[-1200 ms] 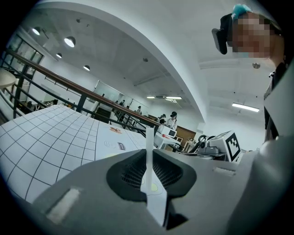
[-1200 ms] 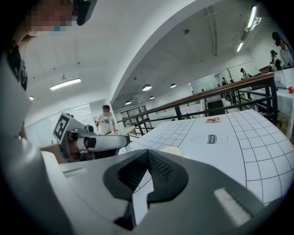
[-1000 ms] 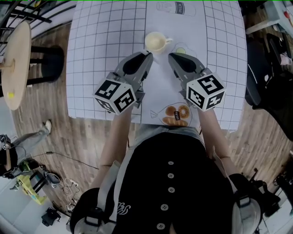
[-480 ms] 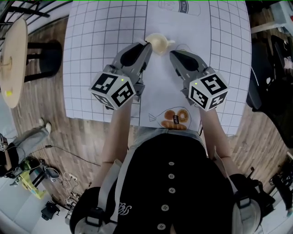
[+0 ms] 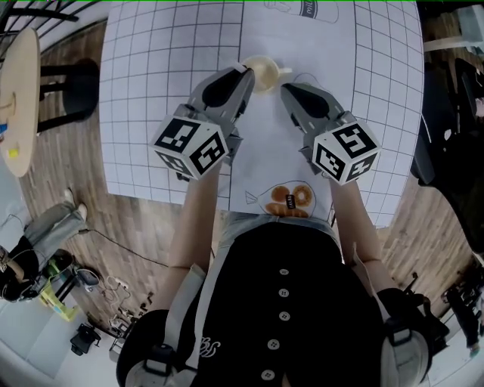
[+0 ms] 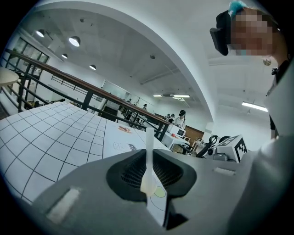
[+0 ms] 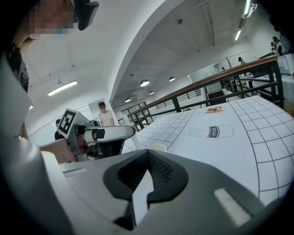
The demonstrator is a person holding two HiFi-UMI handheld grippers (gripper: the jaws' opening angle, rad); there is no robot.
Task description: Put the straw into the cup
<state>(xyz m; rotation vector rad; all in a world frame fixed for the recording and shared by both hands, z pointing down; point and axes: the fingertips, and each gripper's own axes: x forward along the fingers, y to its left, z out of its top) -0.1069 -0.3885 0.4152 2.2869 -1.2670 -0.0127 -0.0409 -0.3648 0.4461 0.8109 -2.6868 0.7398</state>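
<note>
A cream cup with a handle stands on the white gridded mat. My left gripper reaches it from the left, with its tip at the cup's rim. It is shut on a thin white straw that stands upright between its jaws, and the cup shows just below the straw. My right gripper hovers a little to the right of the cup, shut, with nothing in it. In the right gripper view the cup peeks over the jaws, with the left gripper beside it.
The mat carries a printed milk bottle at the far side and printed donuts near the front edge. Left of the table are a round wooden table and a dark stool. Dark gear sits to the right.
My left gripper has moved forward with the straw until its tip is at the cup's rim. The right gripper has hardly moved.
</note>
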